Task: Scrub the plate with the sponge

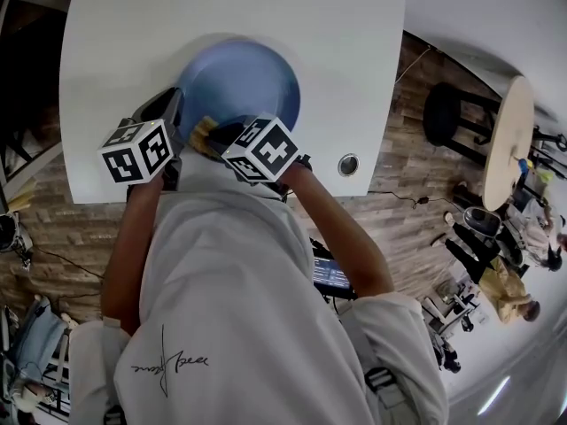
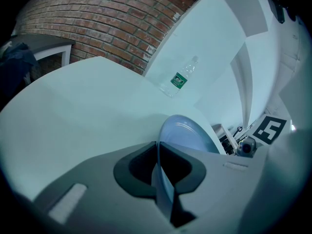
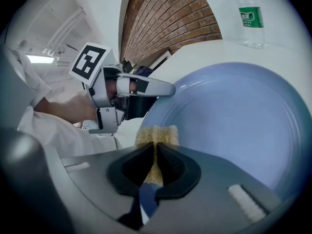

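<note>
A pale blue plate [image 1: 239, 91] rests on the white table [image 1: 133, 51], near its front edge. My left gripper [image 1: 173, 118] is shut on the plate's left rim; in the left gripper view the plate [image 2: 187, 135] runs edge-on between the jaws of the left gripper [image 2: 158, 167]. My right gripper [image 1: 221, 140] is shut on a yellow sponge [image 1: 204, 131] at the plate's near rim. In the right gripper view the sponge [image 3: 157, 135] sticks out past the jaws of the right gripper [image 3: 155, 162] and lies against the plate [image 3: 234, 116].
A clear water bottle with a green label [image 2: 179, 78] stands on the table beyond the plate; the bottle [image 3: 249, 16] also shows in the right gripper view. A round metal grommet [image 1: 348, 164] sits in the table's front right. Brick wall [image 2: 97, 18] lies behind.
</note>
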`<state>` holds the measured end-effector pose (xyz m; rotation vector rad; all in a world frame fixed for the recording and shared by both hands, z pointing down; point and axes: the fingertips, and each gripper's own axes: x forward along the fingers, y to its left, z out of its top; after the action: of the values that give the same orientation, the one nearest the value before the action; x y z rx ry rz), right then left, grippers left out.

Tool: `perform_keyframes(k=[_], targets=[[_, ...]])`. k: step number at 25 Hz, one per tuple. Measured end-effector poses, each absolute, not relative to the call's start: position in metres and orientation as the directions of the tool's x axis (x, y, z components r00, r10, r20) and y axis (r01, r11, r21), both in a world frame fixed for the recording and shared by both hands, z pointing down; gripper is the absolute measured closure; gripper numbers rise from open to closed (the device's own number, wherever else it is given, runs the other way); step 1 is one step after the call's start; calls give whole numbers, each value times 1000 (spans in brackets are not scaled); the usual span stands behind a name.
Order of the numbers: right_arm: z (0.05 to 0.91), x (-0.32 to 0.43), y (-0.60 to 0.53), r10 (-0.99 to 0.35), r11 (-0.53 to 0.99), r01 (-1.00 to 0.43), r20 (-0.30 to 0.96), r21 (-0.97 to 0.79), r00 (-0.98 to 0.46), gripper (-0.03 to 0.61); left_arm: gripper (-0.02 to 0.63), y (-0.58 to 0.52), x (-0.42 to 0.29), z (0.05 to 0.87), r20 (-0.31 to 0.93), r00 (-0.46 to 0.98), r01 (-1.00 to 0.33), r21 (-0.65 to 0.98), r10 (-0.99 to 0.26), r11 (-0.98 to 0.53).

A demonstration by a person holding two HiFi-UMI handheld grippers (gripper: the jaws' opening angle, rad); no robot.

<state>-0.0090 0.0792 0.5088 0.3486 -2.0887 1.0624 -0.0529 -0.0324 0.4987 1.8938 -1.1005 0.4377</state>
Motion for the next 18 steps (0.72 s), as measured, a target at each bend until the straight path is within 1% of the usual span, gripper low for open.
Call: perform_keyframes(k=[18], targets=[[508, 15, 92, 174, 657, -488, 746, -575, -643, 551, 580, -34, -50, 497, 658, 544, -831, 507, -520, -229]])
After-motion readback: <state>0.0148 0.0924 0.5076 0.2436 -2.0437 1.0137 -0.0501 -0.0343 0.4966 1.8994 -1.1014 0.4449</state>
